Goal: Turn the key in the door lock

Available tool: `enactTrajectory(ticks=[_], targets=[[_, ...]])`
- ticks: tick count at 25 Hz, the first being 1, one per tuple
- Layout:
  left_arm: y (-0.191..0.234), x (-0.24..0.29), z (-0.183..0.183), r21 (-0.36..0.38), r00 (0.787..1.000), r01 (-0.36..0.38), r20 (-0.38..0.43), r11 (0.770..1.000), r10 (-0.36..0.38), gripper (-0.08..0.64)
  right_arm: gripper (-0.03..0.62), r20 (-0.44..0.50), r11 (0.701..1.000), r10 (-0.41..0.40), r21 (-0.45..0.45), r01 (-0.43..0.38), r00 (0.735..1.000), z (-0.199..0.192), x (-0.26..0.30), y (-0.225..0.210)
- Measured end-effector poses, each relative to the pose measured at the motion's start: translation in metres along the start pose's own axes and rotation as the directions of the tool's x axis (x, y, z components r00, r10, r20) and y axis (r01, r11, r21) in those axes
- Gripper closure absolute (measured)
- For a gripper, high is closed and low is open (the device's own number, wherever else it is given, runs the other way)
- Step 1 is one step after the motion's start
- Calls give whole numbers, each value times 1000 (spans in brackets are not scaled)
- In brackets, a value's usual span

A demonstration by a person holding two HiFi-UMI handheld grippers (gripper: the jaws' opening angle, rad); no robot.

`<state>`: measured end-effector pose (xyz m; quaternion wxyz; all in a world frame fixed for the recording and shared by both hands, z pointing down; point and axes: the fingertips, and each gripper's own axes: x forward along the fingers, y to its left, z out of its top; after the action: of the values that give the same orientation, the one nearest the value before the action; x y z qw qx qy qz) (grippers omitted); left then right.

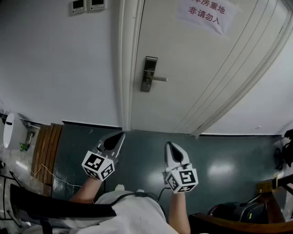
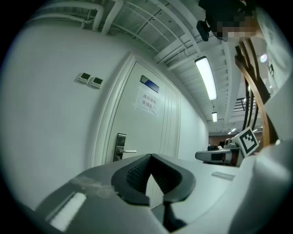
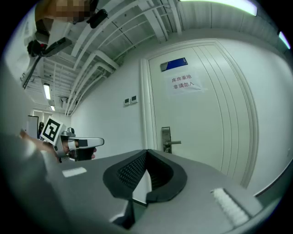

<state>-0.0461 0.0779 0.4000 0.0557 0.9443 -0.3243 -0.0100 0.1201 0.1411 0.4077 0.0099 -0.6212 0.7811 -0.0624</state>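
Facing a white wall [image 1: 55, 59] and a white door [image 1: 192, 68] across a dark green floor [image 1: 137, 151], the person holds both claws level and low, short of the door. The left claw [image 1: 118, 137] has its jaws drawn together at the tips with nothing between them, as its own view shows [image 2: 150, 156]. The right claw [image 1: 169, 145] beside it is closed the same way and also empty [image 3: 146, 151]. The lock plate [image 1: 148, 73] is a narrow upright metal strip near the door's left edge, just inside the door frame [image 1: 126, 68]. It lies ahead of both claws and above them, roughly between their lines of aim and well apart from either tip. A slim lever handle [image 1: 159, 79] sticks out of it to the right. Whether a key sits in the plate is too small to tell. Left of the left claw, a rack of wooden slats [image 1: 46, 151] lies on the floor at the foot of the wall. High on the wall, up and left of the lock, are two small control panels [image 1: 87, 4]. Above and right of the right claw, a paper notice [image 1: 206, 14] is stuck to the door, and a blue plate [image 3: 174, 64] sits higher still. Bare floor is what lies between the claws and the door. Long ceiling lights [image 2: 205, 77] run down the corridor to the right.
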Motion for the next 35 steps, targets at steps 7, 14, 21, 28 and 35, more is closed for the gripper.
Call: enactTrajectory(ticks=[7,14,21,28,35], targets=[[-4,5,-3,1,1000,-7,-5,1000,7,555,584,-9,1000,4,6,-4,1000,-4,-2,-8],[-15,11,-7,5,1000,-15,-18,1000,15,555,584,6,998,41,52,-41,999,-7,-10,-18],[-31,17,-14,14,999,-37,-34,999,38,555,584,-8,995,46,84,-45,999,-19,-23,-38],[-45,22,-24,-7,995,-99,-30,995,98,555,584,-39,998,55,44,-53,998,-31,-28,-53],[-39,28,-25,-3,986,-163,-22,987,163,555,583,-48,995,102,23,-101,994,-30,-11,-55]])
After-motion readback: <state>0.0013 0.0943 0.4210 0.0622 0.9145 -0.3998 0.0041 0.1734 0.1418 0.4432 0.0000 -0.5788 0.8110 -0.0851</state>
